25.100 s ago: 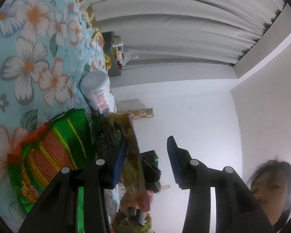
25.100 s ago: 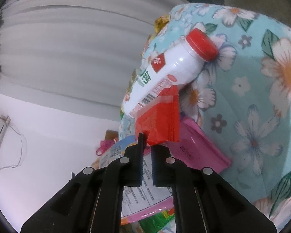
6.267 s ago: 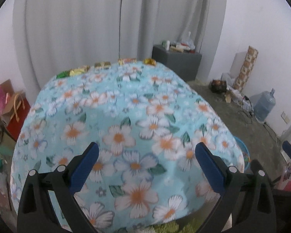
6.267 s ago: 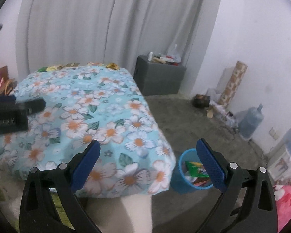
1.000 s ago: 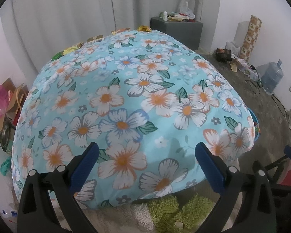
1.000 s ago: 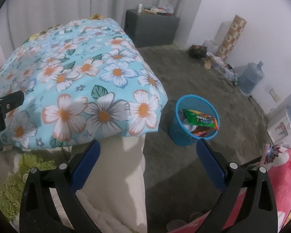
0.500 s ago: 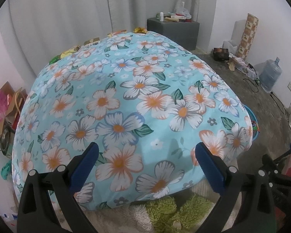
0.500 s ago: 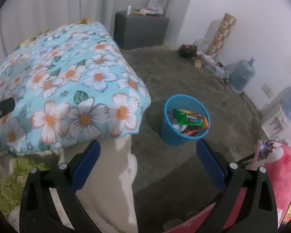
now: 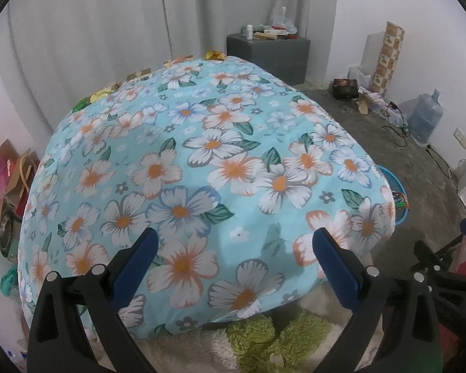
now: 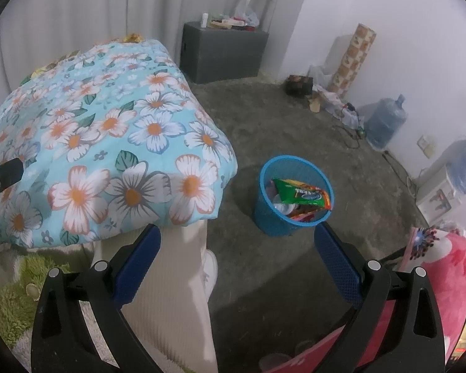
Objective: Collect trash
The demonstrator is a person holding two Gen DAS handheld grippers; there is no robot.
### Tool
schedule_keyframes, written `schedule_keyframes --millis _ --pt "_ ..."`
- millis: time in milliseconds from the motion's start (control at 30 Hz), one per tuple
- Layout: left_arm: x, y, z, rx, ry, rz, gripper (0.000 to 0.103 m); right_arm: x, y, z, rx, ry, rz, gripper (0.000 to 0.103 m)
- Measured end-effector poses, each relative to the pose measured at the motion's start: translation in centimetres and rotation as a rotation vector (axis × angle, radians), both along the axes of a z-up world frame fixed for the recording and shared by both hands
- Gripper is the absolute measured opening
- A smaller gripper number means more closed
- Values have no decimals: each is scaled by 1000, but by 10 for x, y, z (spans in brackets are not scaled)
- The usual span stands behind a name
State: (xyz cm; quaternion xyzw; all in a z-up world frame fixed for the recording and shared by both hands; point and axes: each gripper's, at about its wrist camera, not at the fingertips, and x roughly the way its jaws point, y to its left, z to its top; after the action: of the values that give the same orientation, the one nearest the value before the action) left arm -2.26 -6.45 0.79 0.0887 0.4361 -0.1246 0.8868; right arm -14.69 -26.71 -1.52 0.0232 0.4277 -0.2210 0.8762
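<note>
A blue mesh bin [image 10: 271, 214] stands on the floor right of the table and holds a green snack wrapper [image 10: 298, 193] and other trash. In the left wrist view only the bin's rim [image 9: 396, 183] shows past the table's right edge. The table's floral blue cloth [image 9: 202, 161] [image 10: 102, 143] has nothing lying on its top. My left gripper [image 9: 233, 250] hangs open over the cloth's near edge with nothing between its fingers. Above the floor near the bin, my right gripper [image 10: 237, 245] is also open and holds nothing.
Small wrappers [image 9: 216, 55] lie at the table's far edge by the curtain. A grey cabinet [image 10: 223, 51] stands at the back; a water jug [image 10: 385, 118] and cables sit by the right wall. A person's light trouser leg [image 10: 171, 286] stands beside the table.
Both grippers have drawn back and tilted up slightly, so the room behind shows more. The bin sits a little lower and further right in the right wrist view. Both stay open.
</note>
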Motion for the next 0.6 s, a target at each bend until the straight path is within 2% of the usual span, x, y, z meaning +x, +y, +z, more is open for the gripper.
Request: schedule_keyframes --millis 267,600 --pt "-7 -8 6 -22 -22 -57 97 -1 -1 1 -5 -3 -3 95" --pt "-9 -9 6 -21 -18 -63 97 -1 -2 2 -7 -5 -2 95"
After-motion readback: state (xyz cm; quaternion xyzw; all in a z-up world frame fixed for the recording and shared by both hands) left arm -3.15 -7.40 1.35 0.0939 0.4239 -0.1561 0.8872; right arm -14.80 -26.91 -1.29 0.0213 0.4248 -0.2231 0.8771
